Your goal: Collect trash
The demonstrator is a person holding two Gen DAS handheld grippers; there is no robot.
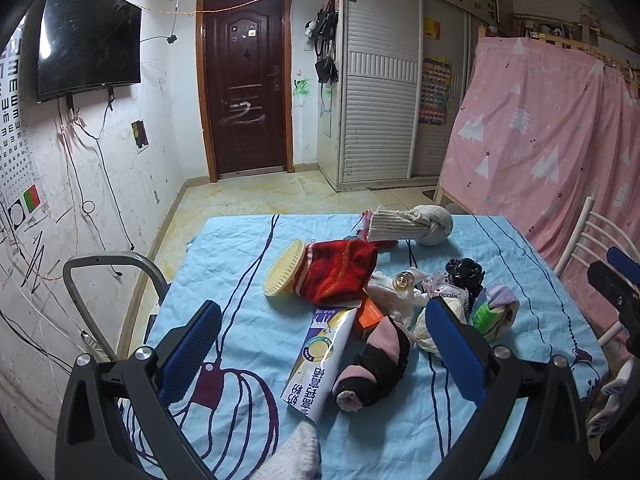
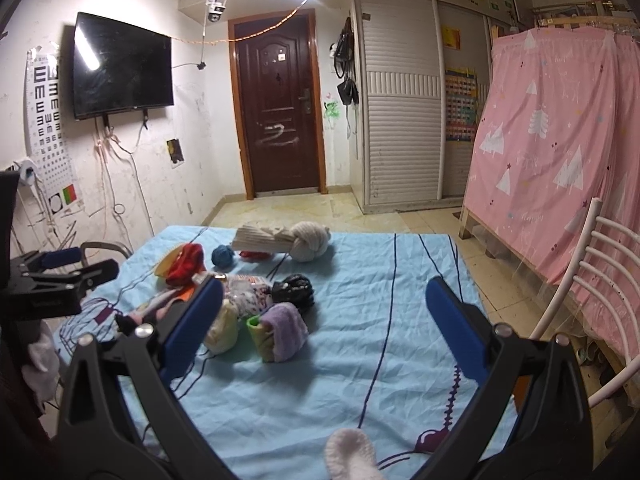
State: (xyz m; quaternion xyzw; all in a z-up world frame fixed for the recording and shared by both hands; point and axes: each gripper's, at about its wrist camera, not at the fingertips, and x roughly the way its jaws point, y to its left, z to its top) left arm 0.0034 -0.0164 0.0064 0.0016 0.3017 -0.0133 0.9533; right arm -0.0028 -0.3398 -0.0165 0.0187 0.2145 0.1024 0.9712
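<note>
Blue-padded left gripper (image 1: 320, 344) is hovering spread wide over the milk carton (image 1: 320, 364) and black-pink sock (image 1: 376, 364) lying mid-table; right gripper (image 2: 324, 328) is also hanging spread, empty, beside the purple sock (image 2: 286, 330).

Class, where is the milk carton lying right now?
In the left wrist view, the milk carton lies on the blue sheet, between the tool's fingers, beside the pink-and-black sock.

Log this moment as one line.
left gripper: open, empty | right gripper: open, empty | carton: on table | nothing collected yet
</note>
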